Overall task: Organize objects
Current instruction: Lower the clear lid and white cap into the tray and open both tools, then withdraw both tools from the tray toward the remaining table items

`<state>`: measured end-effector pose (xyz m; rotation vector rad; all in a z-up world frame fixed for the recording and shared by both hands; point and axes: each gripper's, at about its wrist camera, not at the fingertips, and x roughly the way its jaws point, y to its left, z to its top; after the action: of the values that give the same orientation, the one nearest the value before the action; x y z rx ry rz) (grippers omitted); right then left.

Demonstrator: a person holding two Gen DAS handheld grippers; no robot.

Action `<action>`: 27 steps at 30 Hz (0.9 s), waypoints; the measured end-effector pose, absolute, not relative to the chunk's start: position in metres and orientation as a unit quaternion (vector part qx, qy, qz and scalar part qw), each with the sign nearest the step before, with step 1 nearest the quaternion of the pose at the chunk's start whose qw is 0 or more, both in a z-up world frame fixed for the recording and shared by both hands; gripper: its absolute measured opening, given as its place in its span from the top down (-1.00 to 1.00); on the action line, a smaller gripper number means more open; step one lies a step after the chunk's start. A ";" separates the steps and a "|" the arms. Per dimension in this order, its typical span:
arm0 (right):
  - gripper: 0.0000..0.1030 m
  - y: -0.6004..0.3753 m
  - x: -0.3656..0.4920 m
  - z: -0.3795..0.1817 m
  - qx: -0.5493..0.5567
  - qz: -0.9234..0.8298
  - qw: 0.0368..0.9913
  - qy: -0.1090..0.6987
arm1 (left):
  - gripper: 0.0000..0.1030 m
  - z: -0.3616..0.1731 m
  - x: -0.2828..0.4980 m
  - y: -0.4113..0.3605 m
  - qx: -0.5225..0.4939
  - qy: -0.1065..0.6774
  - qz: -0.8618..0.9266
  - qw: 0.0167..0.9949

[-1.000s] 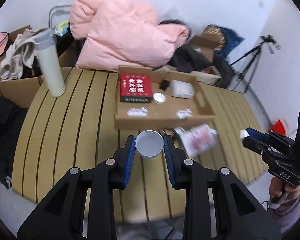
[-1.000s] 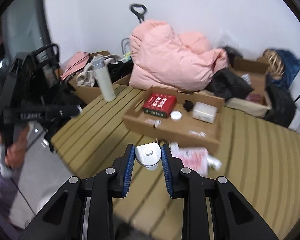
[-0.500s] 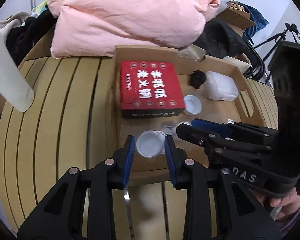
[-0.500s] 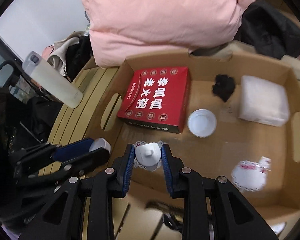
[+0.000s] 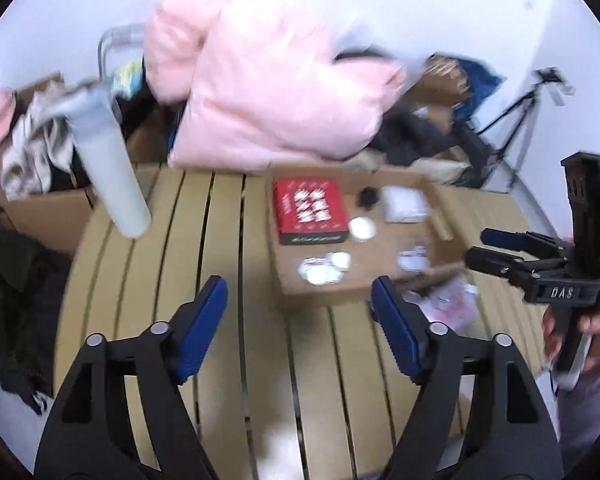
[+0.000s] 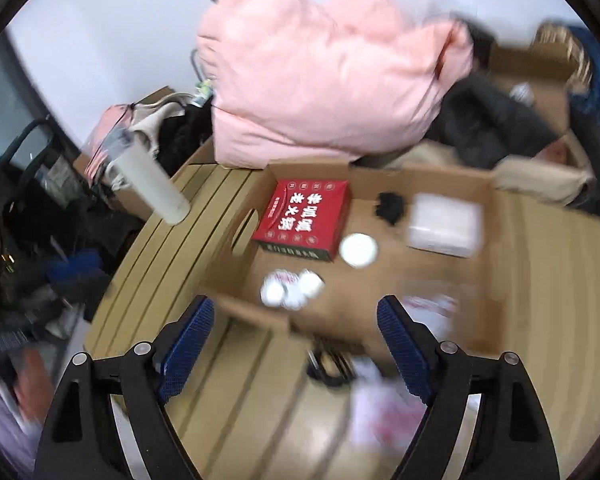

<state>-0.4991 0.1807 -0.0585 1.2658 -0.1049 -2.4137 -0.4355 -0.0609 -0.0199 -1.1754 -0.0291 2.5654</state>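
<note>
From my seat the sorting looks partly done: the cardboard tray (image 6: 380, 178) on the slatted table (image 5: 180, 248) holds, from left to right, the red box (image 6: 302, 220), a cluster of small white caps (image 6: 292, 286) at its near corner, a round white lid (image 6: 358, 250), a small black object (image 6: 390, 206) and a white packet (image 6: 444, 224). Both tools are empty, my left gripper (image 5: 300, 312) and my right gripper (image 6: 296, 340) each with fingers spread wide apart and nothing between them. What I judge is left: the tall white bottle (image 5: 112, 176) standing far left on the table, and the pink-printed wrapper (image 5: 452, 304) and a dark tangle (image 6: 332, 364) lying outside the tray's near wall, on the right. Half a second ago each gripper was clamped on a small white piece over the tray; now those pieces sit inside it, and both tools have pulled back and opened
</note>
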 end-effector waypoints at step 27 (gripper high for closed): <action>-0.69 0.335 -0.157 -0.015 0.398 -0.904 0.149 -0.043 | -0.95 0.013 -0.145 -0.071 -0.371 -0.001 0.924 0.095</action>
<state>-0.1572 0.3352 -0.0153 1.1454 -0.1247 -2.5991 -0.1446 -0.0715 0.0135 -1.1002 -0.0031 2.7378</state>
